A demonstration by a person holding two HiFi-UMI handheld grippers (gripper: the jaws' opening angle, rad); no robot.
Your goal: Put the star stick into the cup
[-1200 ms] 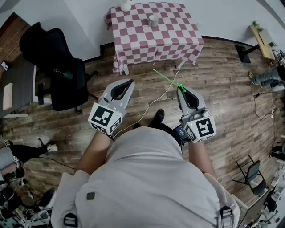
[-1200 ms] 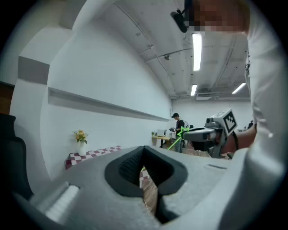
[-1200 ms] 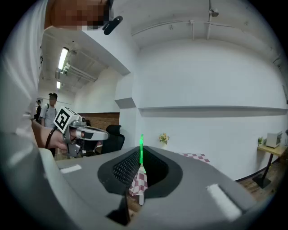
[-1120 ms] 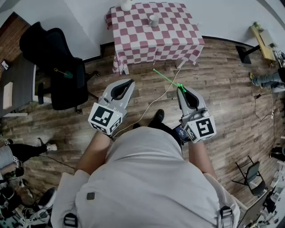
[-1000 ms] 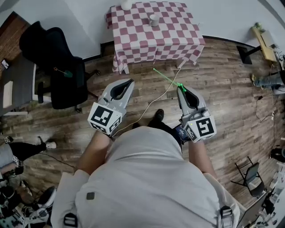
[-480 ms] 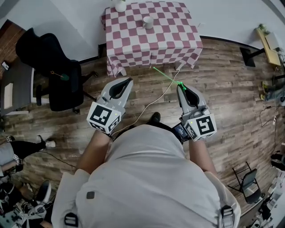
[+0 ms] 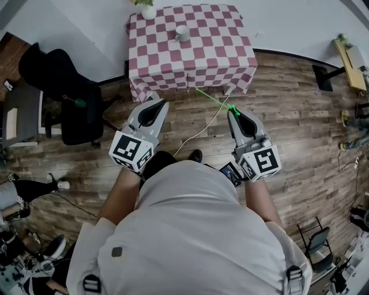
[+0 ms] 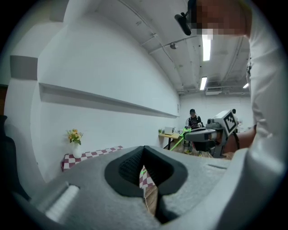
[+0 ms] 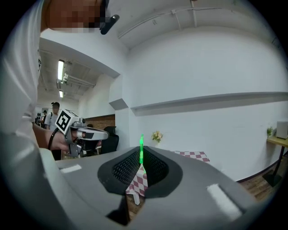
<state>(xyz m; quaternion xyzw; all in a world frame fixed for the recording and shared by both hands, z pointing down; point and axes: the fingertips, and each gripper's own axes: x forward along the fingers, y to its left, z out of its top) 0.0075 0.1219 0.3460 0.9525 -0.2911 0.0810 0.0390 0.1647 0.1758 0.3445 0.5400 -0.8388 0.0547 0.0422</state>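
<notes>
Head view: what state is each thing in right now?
star stick: clamped at one end in the right tool, not yet in the cup
right tool: shut on the star stick
left tool: shut, empty
cup: upright on the checkered table

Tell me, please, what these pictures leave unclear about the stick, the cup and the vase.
- Star stick: in the head view it is too small to show any star. In the right gripper view only a green shaft shows, and its held end is hidden inside the right gripper.
- Cup: in the head view it is too small to see what is inside.
- Vase: in the head view its flowers are cut off by the top edge.
</notes>
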